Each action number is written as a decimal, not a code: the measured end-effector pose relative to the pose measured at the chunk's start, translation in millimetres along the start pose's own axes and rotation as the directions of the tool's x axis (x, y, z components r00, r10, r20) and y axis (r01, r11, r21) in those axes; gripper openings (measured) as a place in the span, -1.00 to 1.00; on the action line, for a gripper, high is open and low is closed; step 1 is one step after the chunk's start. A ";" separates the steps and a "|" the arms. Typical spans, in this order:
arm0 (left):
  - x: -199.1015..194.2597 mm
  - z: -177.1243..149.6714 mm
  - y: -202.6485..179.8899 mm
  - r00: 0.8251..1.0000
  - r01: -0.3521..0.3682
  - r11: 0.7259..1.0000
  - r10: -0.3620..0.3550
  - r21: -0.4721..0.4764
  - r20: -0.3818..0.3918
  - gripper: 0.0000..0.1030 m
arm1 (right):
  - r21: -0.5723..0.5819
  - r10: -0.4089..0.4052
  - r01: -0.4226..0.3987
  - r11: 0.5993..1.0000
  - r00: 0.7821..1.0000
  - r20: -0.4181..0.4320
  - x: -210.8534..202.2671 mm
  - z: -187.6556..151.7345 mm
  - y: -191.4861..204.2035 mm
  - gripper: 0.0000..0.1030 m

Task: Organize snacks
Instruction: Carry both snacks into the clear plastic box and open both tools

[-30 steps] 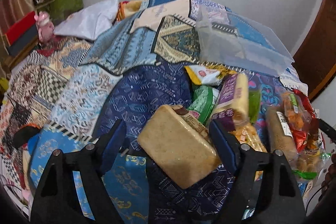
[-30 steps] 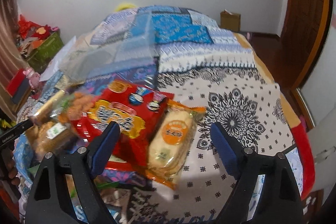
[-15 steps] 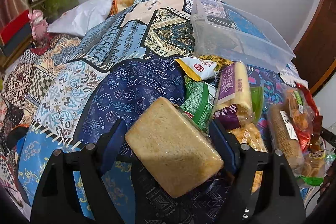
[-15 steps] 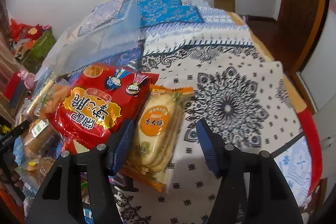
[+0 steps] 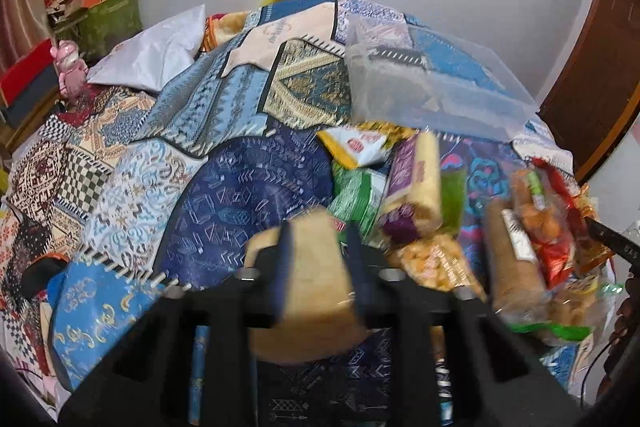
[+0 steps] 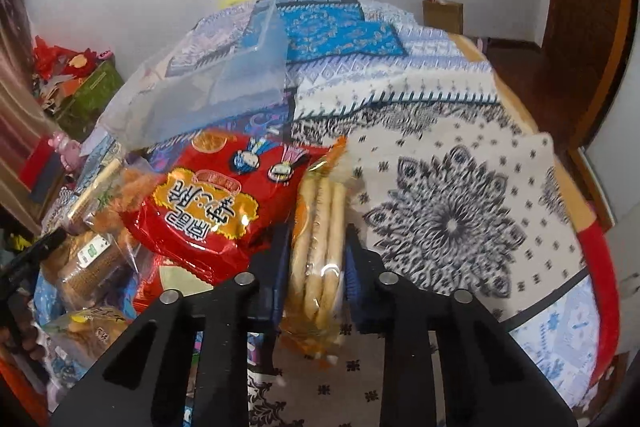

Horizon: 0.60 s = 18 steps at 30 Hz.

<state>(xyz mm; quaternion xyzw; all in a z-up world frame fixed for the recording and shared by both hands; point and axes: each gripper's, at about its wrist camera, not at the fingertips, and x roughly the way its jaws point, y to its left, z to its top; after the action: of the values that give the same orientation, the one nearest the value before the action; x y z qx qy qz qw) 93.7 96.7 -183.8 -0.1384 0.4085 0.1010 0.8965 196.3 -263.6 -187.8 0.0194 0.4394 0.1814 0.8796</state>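
On the patchwork bedspread, left gripper clamped on tan rice-cake pack, blue pads pressing both sides, pack wedged upright between them at bottom centre of left wrist view. Right gripper clamped on orange-wrapped cracker pack, pack standing on edge between the pads, crackers showing through clear film. Both sets of jaws narrow, squeezed onto their packs.

Just left of cracker pack, touching it: big red snack bag with yellow lettering. Further left, a heap of clear-wrapped fried snacks and a brown biscuit roll. Left wrist view shows same heap to the right of rice-cake pack: green packet, purple-and-cream roll pack, yellow-white packet, brown roll, red bags at far right edge, blurred.

Behind the pile, clear plastic bin sits on the bedspread, looks empty. White pillow far left. Black-and-white mandala patch right of cracker pack.
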 end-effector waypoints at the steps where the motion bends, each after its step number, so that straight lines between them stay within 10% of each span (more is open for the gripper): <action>1: -1.0 3.9 0.4 1.000 0.024 1.000 -0.024 -0.010 -0.001 -0.66 | -0.003 -0.001 0.001 1.000 1.000 0.005 -0.7 0.6 0.5 -0.59; 6: 2.1 6.3 4.5 0.999 -0.025 0.999 0.024 -0.024 -0.029 -0.56 | 0.003 0.003 -0.003 1.000 1.000 0.017 -2.5 1.0 0.1 -0.59; 10: -0.9 -2.3 14.3 0.998 -0.056 0.997 0.053 -0.055 -0.039 0.30 | 0.008 0.004 -0.005 1.000 1.000 0.023 -6.3 -0.8 -1.6 -0.59; 18: 20.2 -12.1 23.6 0.992 0.000 0.998 -0.009 -0.069 -0.124 0.46 | -0.002 0.020 -0.020 1.000 0.997 0.077 -25.9 8.6 1.6 -0.59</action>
<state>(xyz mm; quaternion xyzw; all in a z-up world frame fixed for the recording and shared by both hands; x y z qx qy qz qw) 91.2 116.3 -210.7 -0.1760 0.4595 0.1042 0.8643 188.3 -269.8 -162.3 0.0302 0.4048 0.1898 0.8940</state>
